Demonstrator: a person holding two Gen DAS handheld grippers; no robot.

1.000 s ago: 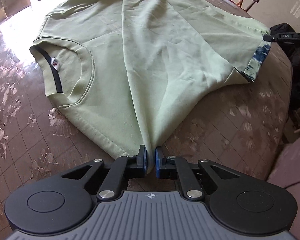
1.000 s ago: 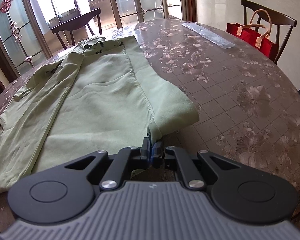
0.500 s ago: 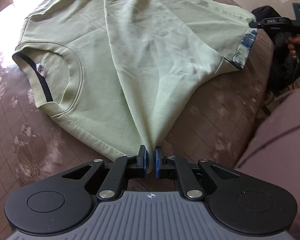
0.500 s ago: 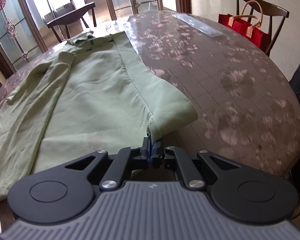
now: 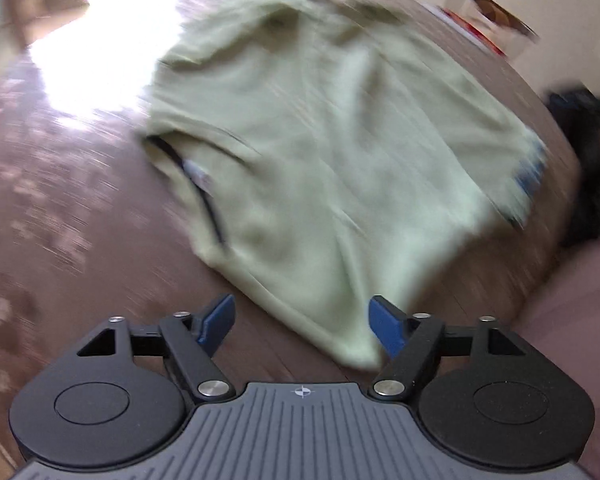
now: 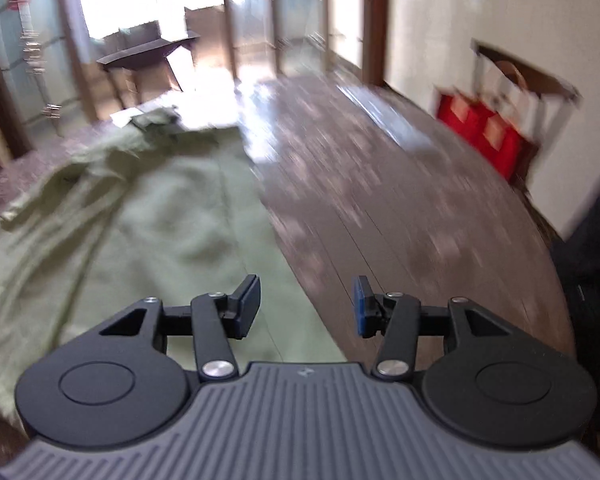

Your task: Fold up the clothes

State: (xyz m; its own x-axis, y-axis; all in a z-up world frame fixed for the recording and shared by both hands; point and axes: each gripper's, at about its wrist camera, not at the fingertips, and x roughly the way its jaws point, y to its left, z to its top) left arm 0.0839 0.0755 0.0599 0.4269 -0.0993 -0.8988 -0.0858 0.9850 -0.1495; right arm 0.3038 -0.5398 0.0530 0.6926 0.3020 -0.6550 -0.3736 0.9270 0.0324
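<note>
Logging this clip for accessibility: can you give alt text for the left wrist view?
Motion-blurred view: the left tongs are open, gripping nothing, just before a corner of a light green sweatshirt lying spread on a dark brown floral table.

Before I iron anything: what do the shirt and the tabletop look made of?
Shirt: a soft, matte, pale-green knit, probably cotton jersey or fleece; it drapes in loose folds and has a ribbed collar. Tabletop: glossy brown with a pale flower print, perhaps glass or vinyl over wood; window light glares off it.
</note>
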